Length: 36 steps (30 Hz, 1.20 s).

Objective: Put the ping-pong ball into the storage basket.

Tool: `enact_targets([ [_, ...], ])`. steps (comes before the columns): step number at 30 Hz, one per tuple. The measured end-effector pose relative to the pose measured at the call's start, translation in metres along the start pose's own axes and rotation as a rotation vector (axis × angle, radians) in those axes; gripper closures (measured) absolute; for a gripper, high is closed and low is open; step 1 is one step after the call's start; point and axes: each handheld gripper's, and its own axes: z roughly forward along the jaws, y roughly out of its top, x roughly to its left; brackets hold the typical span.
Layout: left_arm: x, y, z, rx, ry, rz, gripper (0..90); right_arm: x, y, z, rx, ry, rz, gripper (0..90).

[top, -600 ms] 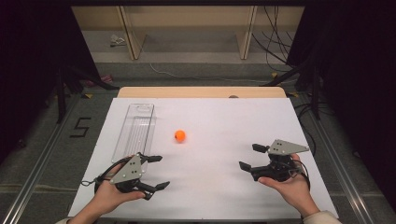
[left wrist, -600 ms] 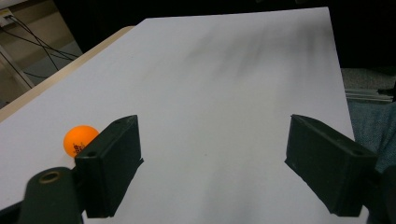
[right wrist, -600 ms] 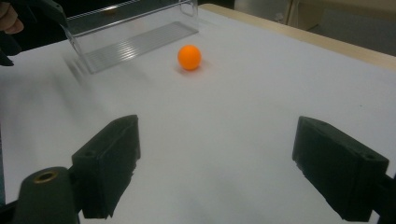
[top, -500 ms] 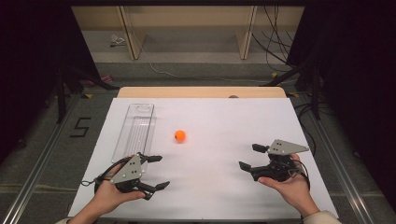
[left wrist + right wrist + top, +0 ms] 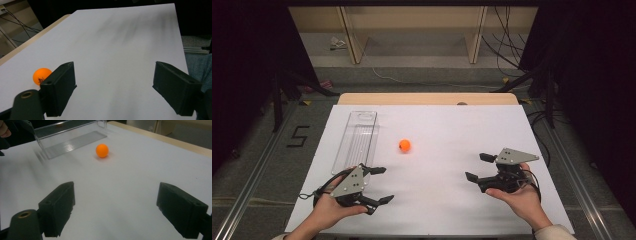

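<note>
A white table (image 5: 432, 200) seen from above, with a person's two hands entering from the bottom edge, each holding a black two-jaw gripper. Near the middle of the table, a little left of centre, sits a small orange ball (image 5: 404, 145) — alone on the bare surface, touching nothing. Just to its left lies a long clear plastic tray (image 5: 357, 137), running away from the person, apparently empty.

The left gripper (image 5: 379, 185) rests at the near left, beside the tray's near end, its jaws spread wide with nothing between them. In the left gripper view the ball (image 5: 41, 76) peeks out beside one jaw, farther off on the table. The right gripper (image 5: 478, 167) is at the near right, well apart from the ball, and its jaws also stand wide apart and empty. In the right gripper view the ball (image 5: 102, 150) lies ahead, roughly between the two jaws' lines, with the tray (image 5: 70, 137) beyond it; part of that picture is smeared, so the tray's near edge is hard to read.

The ball looks like a table-tennis ball: very light, hollow, smooth and hard. It would likely roll at the slightest nudge and could squirt out of a lopsided pinch. The safest hold is probably across its widest part, jaws coming down on either side and closing gently — enough to hold it, not enough to dent the thin shell.
</note>
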Motion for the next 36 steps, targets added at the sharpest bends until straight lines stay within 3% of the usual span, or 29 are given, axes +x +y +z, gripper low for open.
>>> enact_targets([
  [36, -0.001, 0.001, 0.001, 0.007, -0.007, 0.012, 17.7, 0.000, 0.019, 0.039, -0.007, 0.029, -0.024, 16.0],
])
